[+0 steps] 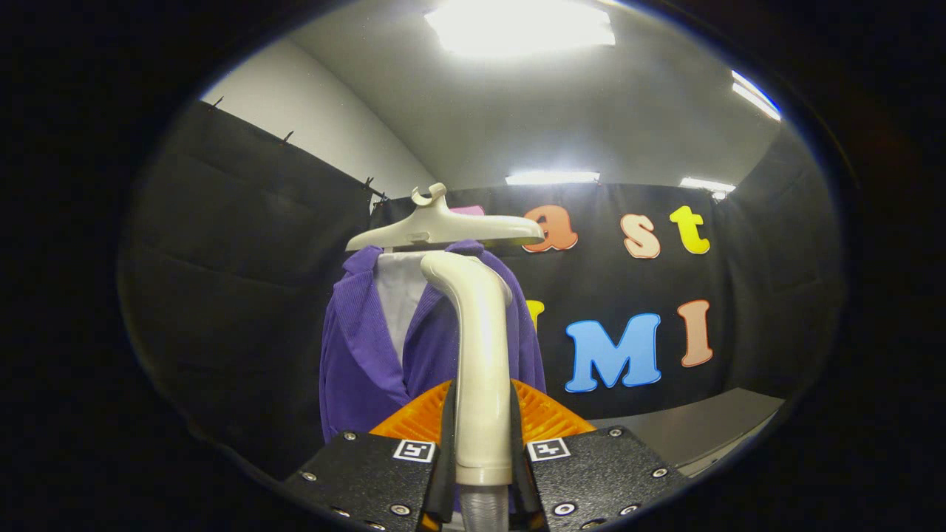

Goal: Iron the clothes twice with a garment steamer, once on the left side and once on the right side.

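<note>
My gripper (482, 436) is shut on the cream handle of the garment steamer (477, 347), which stands upright between the fingers and curves forward at its top toward the clothes. Just beyond it hangs a purple jacket (369, 355) over a white shirt (399, 295), both on a cream hanger (443, 225). The steamer's head is hidden behind its own neck, near the jacket's collar on the right lapel side. A clear hose leaves the handle's lower end between the fingers.
Black cloth walls (236, 281) enclose the booth on the left and behind the garment. A grey table surface (702, 428) lies low to the right. Ceiling lights (517, 29) glare overhead.
</note>
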`<state>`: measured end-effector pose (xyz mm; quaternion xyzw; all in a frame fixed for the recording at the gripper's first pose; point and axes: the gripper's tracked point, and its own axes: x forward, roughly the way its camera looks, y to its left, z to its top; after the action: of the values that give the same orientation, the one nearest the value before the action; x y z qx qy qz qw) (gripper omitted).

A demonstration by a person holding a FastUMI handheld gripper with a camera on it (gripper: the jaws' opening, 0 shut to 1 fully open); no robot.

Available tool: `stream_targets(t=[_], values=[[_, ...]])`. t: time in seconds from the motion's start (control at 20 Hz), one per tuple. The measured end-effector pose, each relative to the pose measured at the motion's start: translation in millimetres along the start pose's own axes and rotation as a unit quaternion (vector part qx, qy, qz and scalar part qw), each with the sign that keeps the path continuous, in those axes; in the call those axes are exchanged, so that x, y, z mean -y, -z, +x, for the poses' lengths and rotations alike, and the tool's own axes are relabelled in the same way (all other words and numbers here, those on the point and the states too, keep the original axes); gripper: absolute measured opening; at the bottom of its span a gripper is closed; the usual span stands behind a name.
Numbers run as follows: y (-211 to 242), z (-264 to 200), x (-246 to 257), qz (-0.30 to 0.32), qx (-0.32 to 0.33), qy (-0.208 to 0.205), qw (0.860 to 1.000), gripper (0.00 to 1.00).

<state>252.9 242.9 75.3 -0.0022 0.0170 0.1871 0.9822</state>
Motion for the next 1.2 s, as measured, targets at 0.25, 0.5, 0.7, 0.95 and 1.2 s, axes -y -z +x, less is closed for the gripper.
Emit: stream_targets(t=[0.25,0.5,0.7,0.95,1.2], values=[[30,-3,-8,-0.016,-0.025,-0.003,1.0,0.31],[64,-20,-12,-0.019,-0.051,-0.006,0.998,0.31],[97,-36,-14,-0.027,-0.082,-0.007,0.996,0.31],[136,-52,-16,-0.026,-0.117,-0.007,0.993,0.31],[170,-68,-13,-0.026,-0.146,-0.003,0.989,0.31]])
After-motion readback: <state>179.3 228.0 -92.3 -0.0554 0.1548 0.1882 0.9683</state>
